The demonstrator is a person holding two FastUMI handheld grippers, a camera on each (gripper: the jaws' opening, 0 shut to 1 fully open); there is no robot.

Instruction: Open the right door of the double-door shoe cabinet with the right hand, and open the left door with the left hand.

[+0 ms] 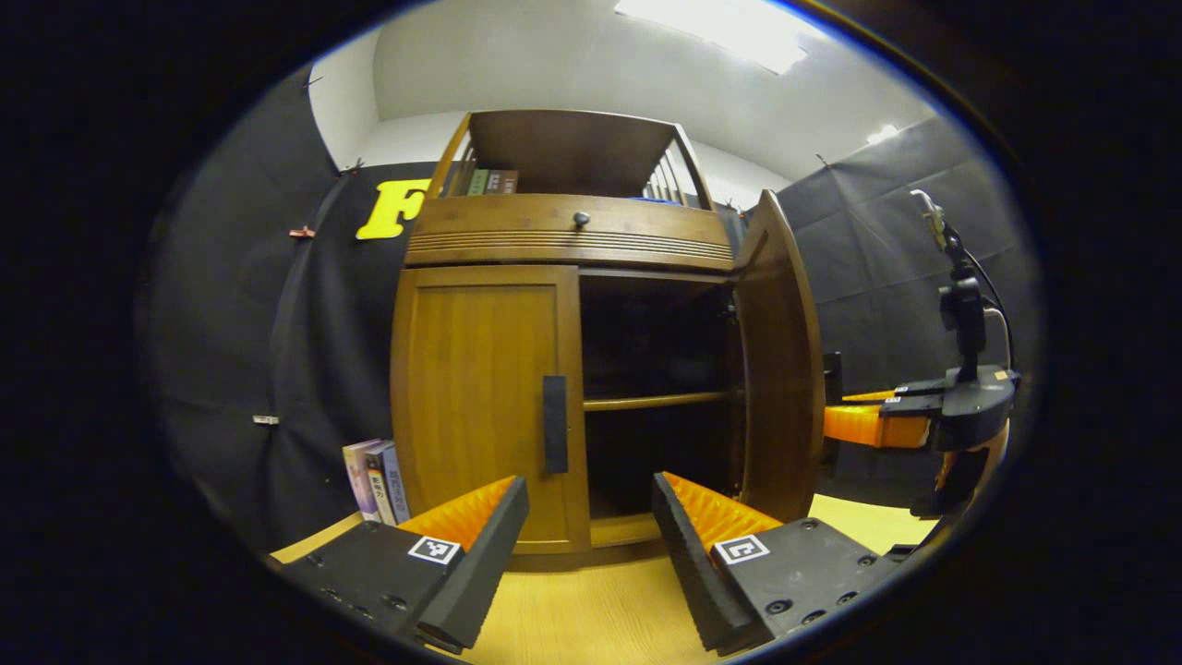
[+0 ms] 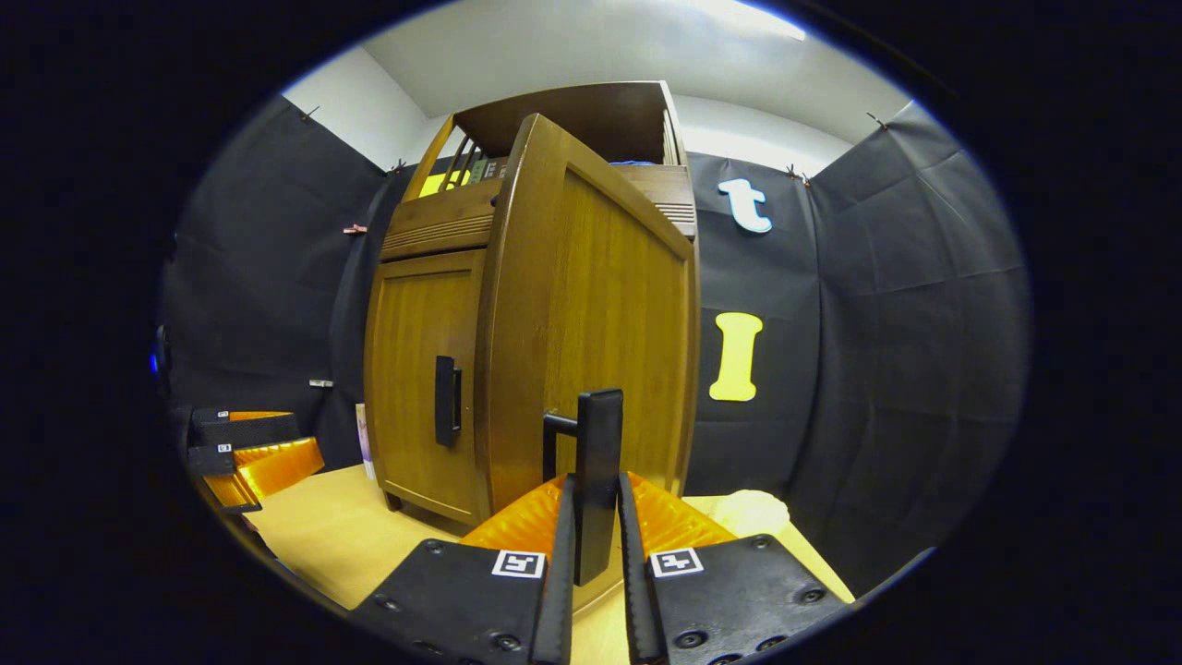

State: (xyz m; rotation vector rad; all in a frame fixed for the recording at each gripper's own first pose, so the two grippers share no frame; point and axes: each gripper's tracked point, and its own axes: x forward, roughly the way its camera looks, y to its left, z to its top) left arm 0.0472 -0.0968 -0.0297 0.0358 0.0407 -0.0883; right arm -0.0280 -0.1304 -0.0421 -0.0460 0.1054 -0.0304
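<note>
The wooden shoe cabinet stands ahead on the floor. Its left door is closed, with a dark vertical handle. My left gripper is open a short way in front of that handle, touching nothing. The right door is swung wide, baring a dark inside with one shelf. In the right gripper view that right door is close up, and my right gripper is shut on its dark handle. The right gripper also appears beyond the open door in the left gripper view.
Several books lean against the cabinet's left side. A drawer with a small knob and an open top rack sit above the doors. Black cloth walls enclose the booth. The left gripper shows at far left in the right gripper view.
</note>
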